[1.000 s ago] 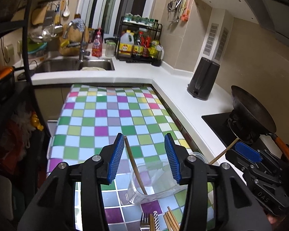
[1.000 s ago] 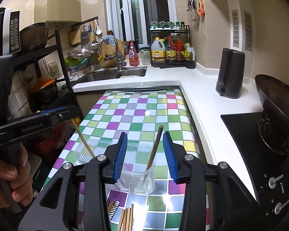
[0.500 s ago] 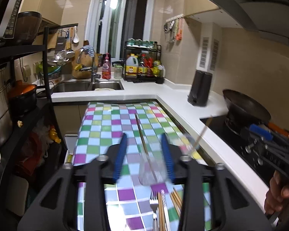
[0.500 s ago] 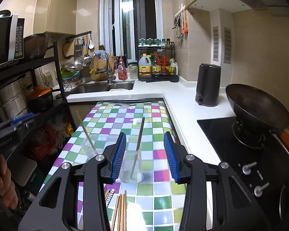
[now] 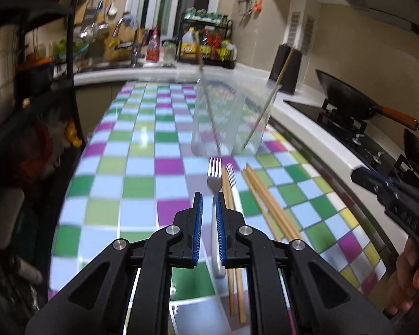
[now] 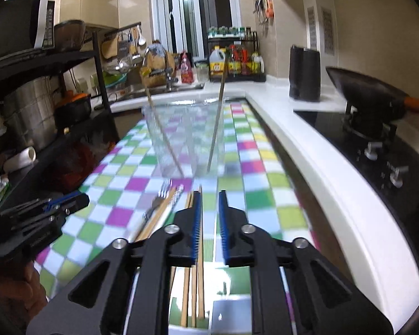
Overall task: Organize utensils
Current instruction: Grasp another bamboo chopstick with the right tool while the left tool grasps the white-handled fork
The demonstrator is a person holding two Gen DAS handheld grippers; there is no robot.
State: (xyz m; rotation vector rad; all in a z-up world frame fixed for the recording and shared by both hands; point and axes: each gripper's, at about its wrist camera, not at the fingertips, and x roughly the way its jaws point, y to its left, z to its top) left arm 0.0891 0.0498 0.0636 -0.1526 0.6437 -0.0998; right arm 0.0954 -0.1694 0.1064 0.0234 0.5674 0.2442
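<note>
I've pulled both grippers back and down from the clear cups (image 5: pixel 231 114), left gripper (image 5: pixel 208 195) fingers just closed to a narrow slit above the fork (image 5: pixel 214 177), holding nothing, right gripper (image 6: pixel 210 195) likewise nearly shut and empty beside the chopsticks (image 6: pixel 194 287) on the checkered bench (image 5: pixel 142 187).

Checkered table (image 5: pixel 142 173) bears cups (image 5: pixel 229 117), fork (image 5: pixel 214 173), chopsticks (image 5: pixel 268 203)

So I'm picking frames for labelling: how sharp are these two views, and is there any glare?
Left wrist view: the gripper is crisp, the clear cups and far counter are smeared by motion blur, and the fork is readable. Right wrist view: the cups and checked cloth are blurred, with window glare; fisheye bends the counter edge.
</note>
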